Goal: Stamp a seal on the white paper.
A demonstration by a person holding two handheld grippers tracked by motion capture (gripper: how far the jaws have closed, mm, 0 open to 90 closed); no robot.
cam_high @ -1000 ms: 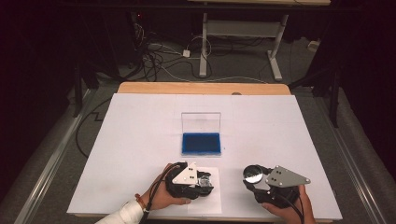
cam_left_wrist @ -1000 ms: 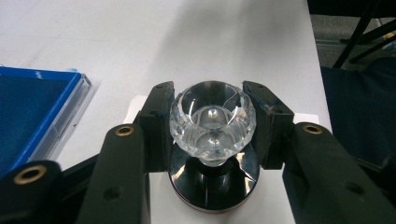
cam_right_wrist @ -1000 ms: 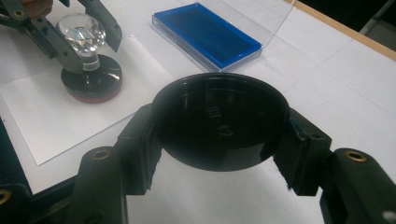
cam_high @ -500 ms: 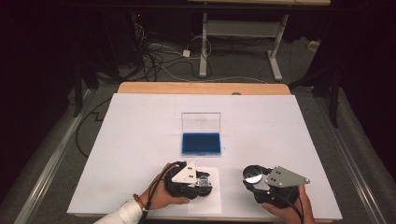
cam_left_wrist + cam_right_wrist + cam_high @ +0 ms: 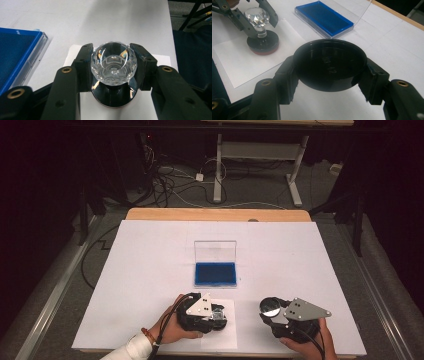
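Nothing had shifted over the last second: both your hands stayed put. Your left gripper (image 5: pixel 113 68) pinched the crystal-knobbed stamp (image 5: pixel 113 65), its black base resting on a sheet of paper (image 5: pixel 220 330) at the table's six o'clock. Your right gripper (image 5: pixel 329 72) clamped the black round cap (image 5: pixel 329 63), lifted at five o'clock. The open blue ink pad (image 5: pixel 215 274) sat at centre, so I judge stamping was paused.

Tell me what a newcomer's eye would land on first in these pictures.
First, the faceted crystal knob of a stamp, clamped in the left gripper, its black base standing on a sheet of paper at the table's near edge. Next, the blue ink pad at mid-table, its clear lid upright behind it. Then the round black cap held in the right gripper.
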